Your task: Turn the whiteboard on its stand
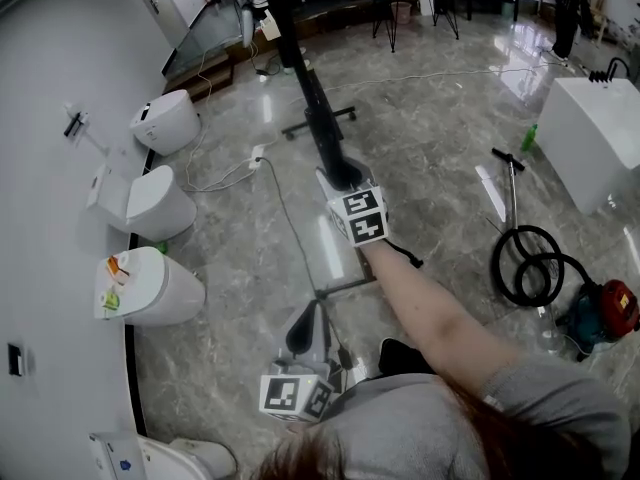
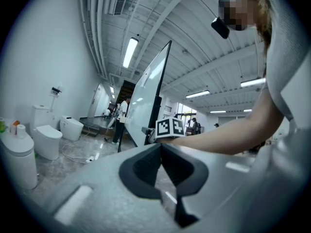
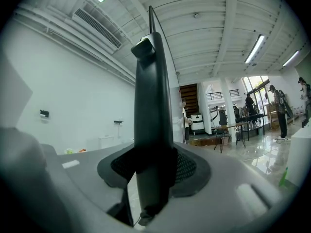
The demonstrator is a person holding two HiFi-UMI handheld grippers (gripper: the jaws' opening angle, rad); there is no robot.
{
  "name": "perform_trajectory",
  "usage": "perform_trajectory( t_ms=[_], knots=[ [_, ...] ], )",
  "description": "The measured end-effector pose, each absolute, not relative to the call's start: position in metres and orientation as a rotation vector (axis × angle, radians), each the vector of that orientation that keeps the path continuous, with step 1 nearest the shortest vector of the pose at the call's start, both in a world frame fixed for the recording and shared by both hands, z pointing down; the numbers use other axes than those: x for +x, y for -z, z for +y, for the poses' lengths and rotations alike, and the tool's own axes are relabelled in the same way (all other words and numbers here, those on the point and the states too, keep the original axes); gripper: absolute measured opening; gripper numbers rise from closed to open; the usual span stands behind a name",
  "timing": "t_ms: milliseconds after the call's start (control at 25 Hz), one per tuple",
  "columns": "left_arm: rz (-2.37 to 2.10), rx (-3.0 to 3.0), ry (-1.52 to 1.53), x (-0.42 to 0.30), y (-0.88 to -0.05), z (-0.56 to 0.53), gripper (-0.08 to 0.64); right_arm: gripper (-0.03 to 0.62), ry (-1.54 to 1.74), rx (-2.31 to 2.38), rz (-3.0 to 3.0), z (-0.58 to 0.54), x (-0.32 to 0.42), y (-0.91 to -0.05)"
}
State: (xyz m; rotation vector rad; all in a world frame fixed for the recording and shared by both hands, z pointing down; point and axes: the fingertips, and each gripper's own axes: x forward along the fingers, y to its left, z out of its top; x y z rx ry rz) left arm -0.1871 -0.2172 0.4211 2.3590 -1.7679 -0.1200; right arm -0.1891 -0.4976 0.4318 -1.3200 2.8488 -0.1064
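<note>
Looking at the grip first, we see the right claw (image 3: 153, 166) closed on the dark frame edge (image 3: 153, 96) of the whiteboard (image 2: 146, 96), with the pads pressing on both sides of the bar. The board itself sits on its stand (image 1: 322, 120) in front of us, seen edge-on from the head view. We think the main risk is a slip: the frame edge is narrow and looks smooth, so if we push sideways too fast the bar can slide through the pads and the board can swing freely. The left claw (image 1: 315, 308) hangs low near our body, its jaws together with nothing between them, so it gives no second hold if this happens. A second risk is the stand. Its near foot (image 1: 345, 286) lies on the polished floor (image 1: 430, 138), and we judge that a push which is not around the pivot can move the whole stand in place of turning the board; whether the feet have wheels we cannot tell. A white cable (image 1: 285, 213) runs on the floor just beside the stand and passes near this foot, so a shifting stand can catch it or pull on it. The toilets (image 1: 150, 288) stand in a row at our left, apart from the board, but a rolling stand or a wide swing of the panel can bring a corner toward them.
</note>
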Motion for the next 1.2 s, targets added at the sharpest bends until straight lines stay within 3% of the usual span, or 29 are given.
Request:
perform_trajectory(
  t_ms=[1200],
  knots=[
    [-1.703, 2.365, 0.097, -0.182, -0.427, -0.156, -0.003, 0.166, 0.155, -1.307, 2.860, -0.445, -0.174, -0.431]
  ],
)
